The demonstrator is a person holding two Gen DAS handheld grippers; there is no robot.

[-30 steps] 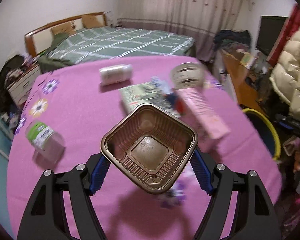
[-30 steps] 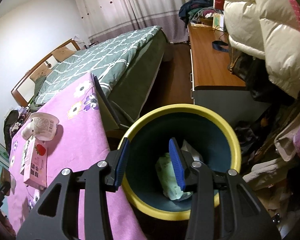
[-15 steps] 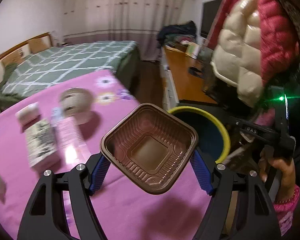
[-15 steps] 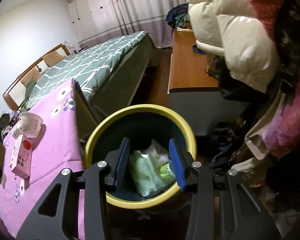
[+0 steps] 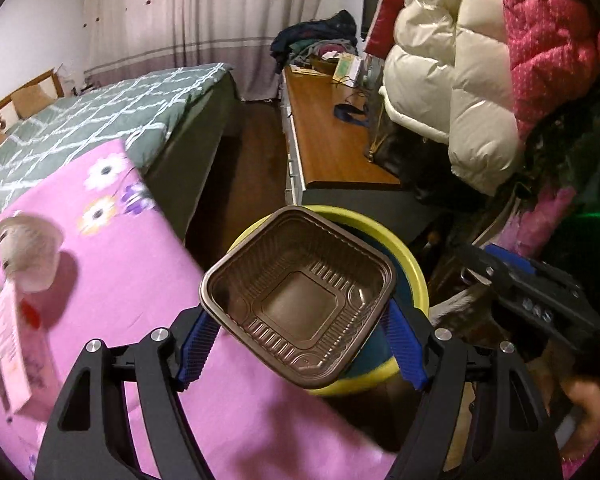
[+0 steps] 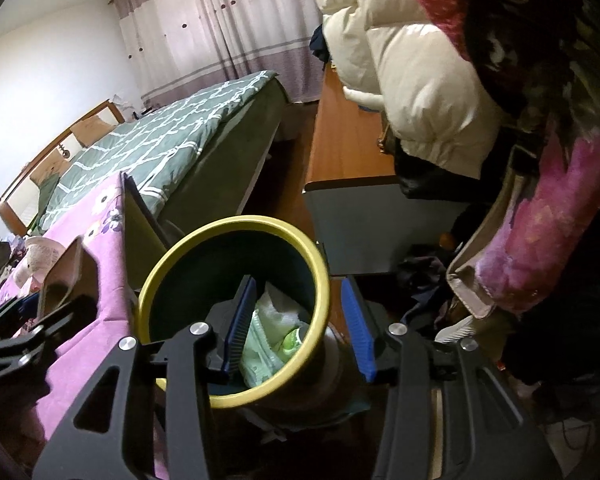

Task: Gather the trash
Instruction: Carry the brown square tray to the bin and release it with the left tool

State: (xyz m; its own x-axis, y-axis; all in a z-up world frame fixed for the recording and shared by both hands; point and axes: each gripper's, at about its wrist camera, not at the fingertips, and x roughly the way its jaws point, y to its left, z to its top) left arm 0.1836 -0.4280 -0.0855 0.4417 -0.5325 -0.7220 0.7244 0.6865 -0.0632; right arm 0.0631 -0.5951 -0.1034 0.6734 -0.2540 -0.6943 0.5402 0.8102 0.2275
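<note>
Brown tray [image 5: 298, 296], clamped in left tool [image 5: 300, 340], has swung from table [image 5: 112, 292] over yellow-rimmed bin [image 5: 414, 276]; right tool [image 6: 296, 320], empty, has just been opening.

Left gripper [image 5: 300, 344] clamped, right gripper [image 6: 300, 322] parted.

Green quilted bed [image 5: 100, 120], wooden desk [image 5: 332, 144], white puffer jacket [image 5: 452, 92], striped curtains [image 6: 228, 32], pink flowered tablecloth [image 5: 112, 280].

Brown tray [image 5: 298, 300], yellow-rimmed teal bin [image 6: 236, 304], pink floral tablecloth [image 5: 140, 280], blue fingers [image 5: 404, 350]
</note>
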